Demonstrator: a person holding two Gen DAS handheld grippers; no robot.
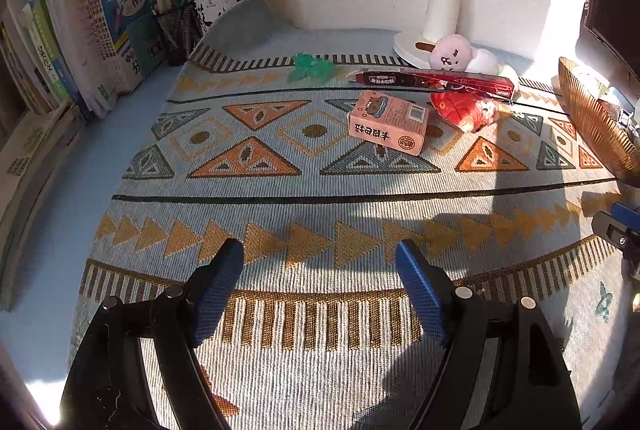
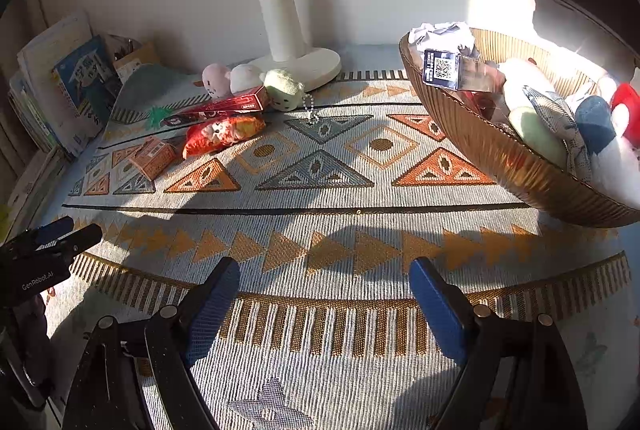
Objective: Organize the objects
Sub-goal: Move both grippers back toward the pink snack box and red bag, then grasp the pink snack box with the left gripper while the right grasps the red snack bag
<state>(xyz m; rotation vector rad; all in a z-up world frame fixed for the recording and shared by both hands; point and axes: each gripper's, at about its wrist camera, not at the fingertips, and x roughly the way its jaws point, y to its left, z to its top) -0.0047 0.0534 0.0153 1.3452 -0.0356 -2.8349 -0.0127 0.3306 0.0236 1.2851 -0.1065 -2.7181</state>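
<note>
Left gripper [image 1: 320, 258]: jaws spread wide with nothing between them, above the patterned cloth [image 1: 320, 197] on the tabletop.
Right gripper [image 2: 324, 276]: jaws also released and empty, above the same cloth; no earlier view to compare.
Pink box [image 1: 387, 121]: lies flat on the cloth, well ahead of the left jaws and a little right of their centre line; from the right wrist view it sits far off to the left.
Red pen box [image 1: 434, 81]: long and narrow, behind the pink box, resting partly over the red packet [image 1: 468, 109].
Plush toys: a pink one [image 2: 215, 79], a white one [image 2: 245, 77] and a green one [image 2: 283, 88] with a bead chain, clustered at the lamp base [image 2: 316, 63].
Green clip [image 1: 312, 66]: small, blurred, near the cloth's far edge; its shape is hard to make out.
Basket [image 2: 480, 149]: ahead and to the right of the right jaws, holding soft toys and a card with a square code; its right side is cut off by the frame.
Books [image 1: 100, 29]: standing along the left, edges washed by distortion.
Glare: strong sunlight bleaches the far right corner.
</note>
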